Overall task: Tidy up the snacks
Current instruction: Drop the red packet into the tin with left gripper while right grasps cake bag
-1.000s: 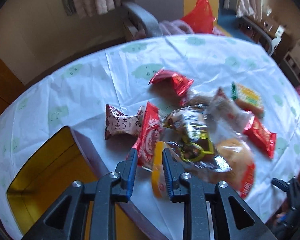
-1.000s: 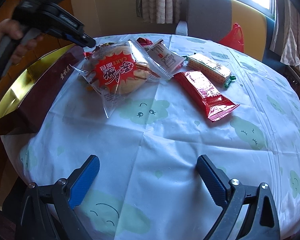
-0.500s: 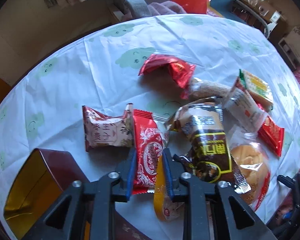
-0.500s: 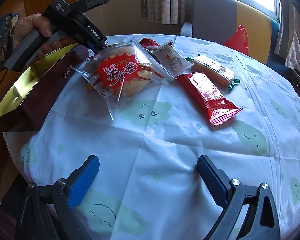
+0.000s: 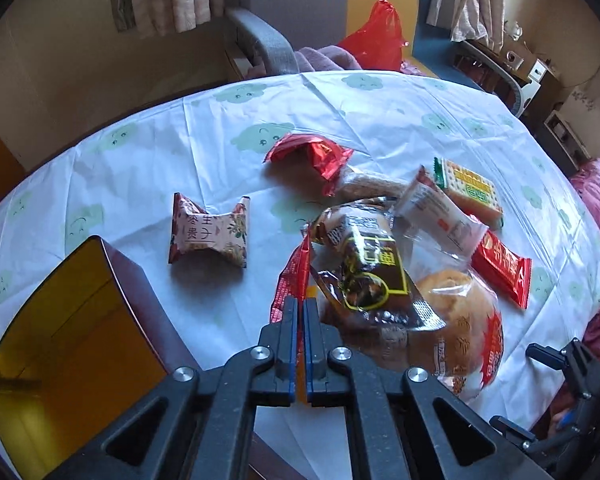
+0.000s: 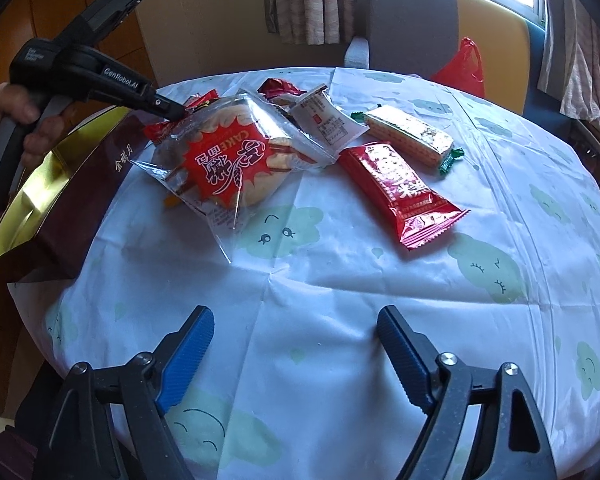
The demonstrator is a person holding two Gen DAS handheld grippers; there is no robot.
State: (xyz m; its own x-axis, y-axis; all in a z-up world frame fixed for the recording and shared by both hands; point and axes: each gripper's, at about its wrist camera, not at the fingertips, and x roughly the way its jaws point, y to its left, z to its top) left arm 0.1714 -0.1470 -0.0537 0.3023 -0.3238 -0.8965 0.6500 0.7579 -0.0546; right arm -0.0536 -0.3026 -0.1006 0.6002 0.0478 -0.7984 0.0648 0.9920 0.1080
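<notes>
- Pressed together, the left gripper pinches the edge of a thin red snack packet standing on edge beside the brown wrapped snack.
- Right gripper jaws, just narrowed, stand spread over bare tablecloth, holding nothing.
- Gold-lined box sits at the table's edge.

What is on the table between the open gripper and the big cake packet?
Nothing: in the right wrist view only bare tablecloth lies between the right gripper and the cake packet.
</notes>
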